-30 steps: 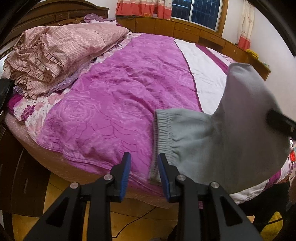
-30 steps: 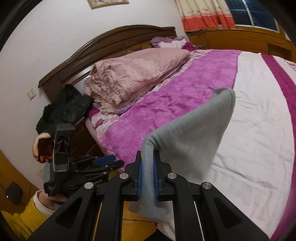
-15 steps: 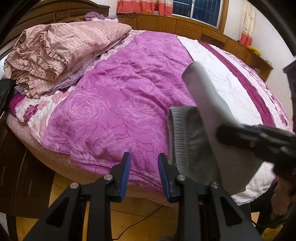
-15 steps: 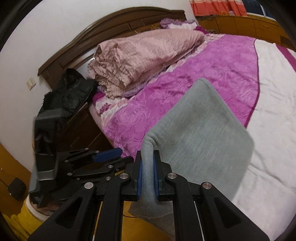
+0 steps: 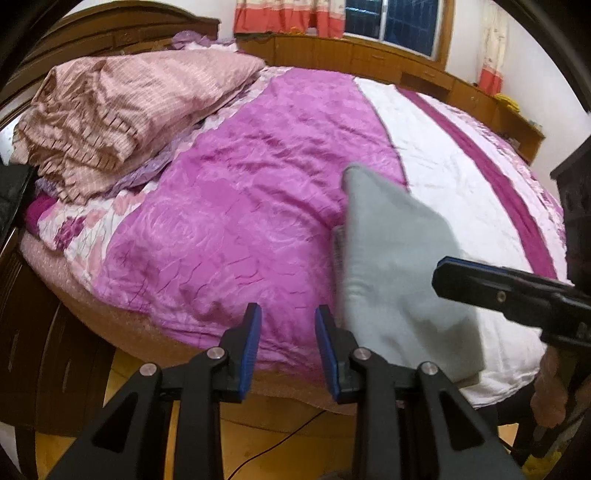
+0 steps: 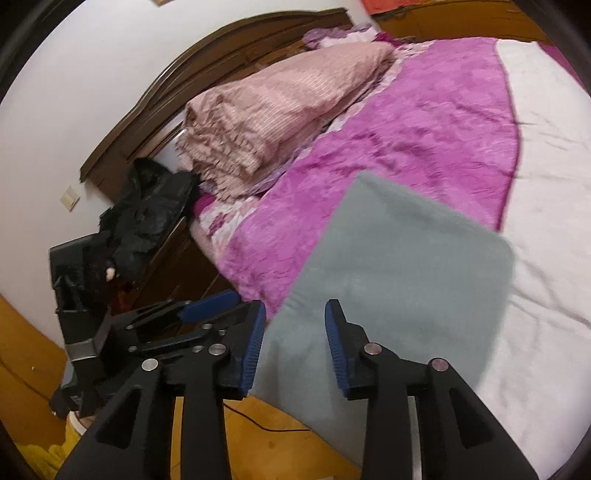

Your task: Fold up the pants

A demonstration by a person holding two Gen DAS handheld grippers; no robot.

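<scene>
The grey pants point(image 6: 402, 273) lie folded into a flat rectangle near the front edge of the bed point(image 6: 436, 122). They also show in the left wrist view point(image 5: 402, 266), on the pink and white cover. My right gripper point(image 6: 293, 341) is open and empty, just in front of the pants' near edge. It shows from the side at the right of the left wrist view point(image 5: 480, 284). My left gripper point(image 5: 288, 349) is open and empty, to the left of the pants over the bed's edge. It shows at the lower left of the right wrist view point(image 6: 207, 308).
A folded pink quilt point(image 5: 122, 110) lies by the dark wooden headboard point(image 6: 221, 70). Black clothing point(image 6: 147, 206) is piled beside the bed. A cable point(image 5: 273, 446) runs over the wooden floor. Wooden cabinets and a window point(image 5: 399, 26) are beyond the bed.
My right gripper carried the raised half of the pants over onto the waistband half, then opened and let go. The pants now lie flat. My left gripper stayed open.
</scene>
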